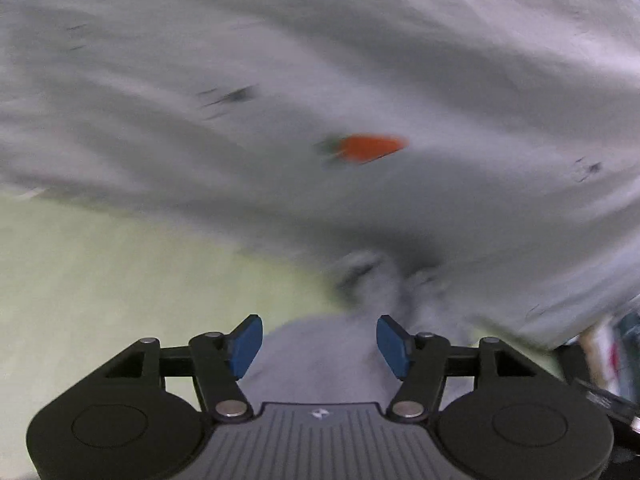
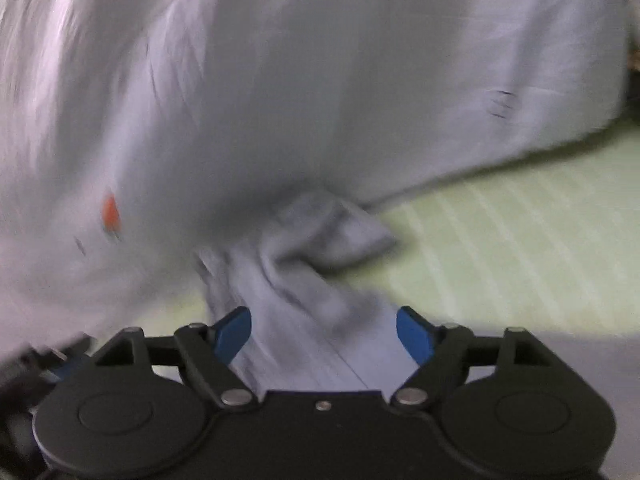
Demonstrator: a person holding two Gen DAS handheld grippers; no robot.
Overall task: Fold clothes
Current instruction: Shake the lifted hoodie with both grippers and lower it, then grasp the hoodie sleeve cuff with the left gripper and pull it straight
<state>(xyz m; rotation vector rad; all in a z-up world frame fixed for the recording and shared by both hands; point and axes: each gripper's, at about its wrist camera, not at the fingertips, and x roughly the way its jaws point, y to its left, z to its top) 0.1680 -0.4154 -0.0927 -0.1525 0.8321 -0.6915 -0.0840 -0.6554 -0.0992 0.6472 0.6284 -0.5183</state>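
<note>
Left wrist view: nearest me is my left tool (image 1: 319, 346), black linkages with blue pads (image 1: 245, 347), spread apart. Pale grey cloth shows in the gap between them, but the pads are not pressing on it, so I read it as released. Beyond, the light grey garment with a small orange patch (image 1: 372, 147) fills the upper two thirds of the frame, heavily blurred, with a bunched, twisted part (image 1: 384, 280) just above the tool. The pale green striped tabletop (image 1: 100, 288) shows at lower left. A small emblem sits on the tool's grey ribbed body at bottom centre; I cannot read it. Dark marks on the fabric at centre left and far right are too smeared to read.

Right wrist view: closest is my right tool (image 2: 324, 332), also spread wide. A strip of the same grey cloth (image 2: 320, 344) runs through the gap with the pads clear of it. The garment (image 2: 320, 80) billows across the top and left, the orange patch at lower left, a folded flap (image 2: 332, 224) at centre. The green surface (image 2: 500, 248) lies at right. A circular mark at top centre and a scribble at right are illegible.

My judgement: the folding is early or midway. The cloth is still rumpled and not flat, and no neat fold is visible.
</note>
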